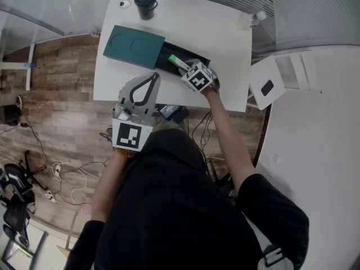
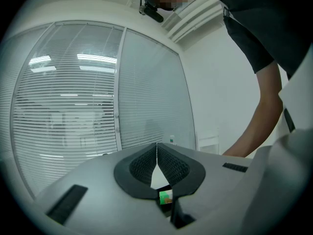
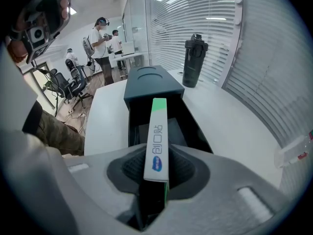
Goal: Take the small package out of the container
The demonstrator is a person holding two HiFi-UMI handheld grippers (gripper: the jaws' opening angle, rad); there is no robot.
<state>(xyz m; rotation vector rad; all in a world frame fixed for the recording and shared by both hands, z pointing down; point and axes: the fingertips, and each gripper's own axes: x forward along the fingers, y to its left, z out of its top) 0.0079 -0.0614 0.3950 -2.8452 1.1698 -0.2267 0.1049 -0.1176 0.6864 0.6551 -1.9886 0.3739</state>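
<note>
Office glass hung with blinds [image 3: 205, 13] closes off the far side, and wood flooring [image 1: 62, 77] runs under a white worktop [image 1: 225, 32]. On the worktop lies the dark green container [image 1: 134, 46], its black tray [image 1: 198, 57] pulled out toward the person. A black flask [image 1: 145, 3] stands well apart, behind it.

The small package [image 1: 179, 62], a slim white box with a green far end, is above the open tray, with its near end in the right gripper [image 1: 188, 72]. Its far end points toward the container's sleeve. I cannot tell whether that end touches the tray.

The likely trouble is the long overhang. Only the near end is pinched, so the package could pivot in the grip or slide out if it is swung quickly. If the green end catches on the tray wall or the sleeve lip as it comes up, it could be levered loose or drag the container along the worktop. A straight lift clear of the walls seems the safer move.

In the right gripper view the fingers [image 3: 183, 168] are narrowly parted, pressed against the package's two faces. The left gripper [image 1: 153, 76] is held near the body, off the worktop. Its fingers [image 2: 142, 165] are closed tip to tip with nothing between them.
</note>
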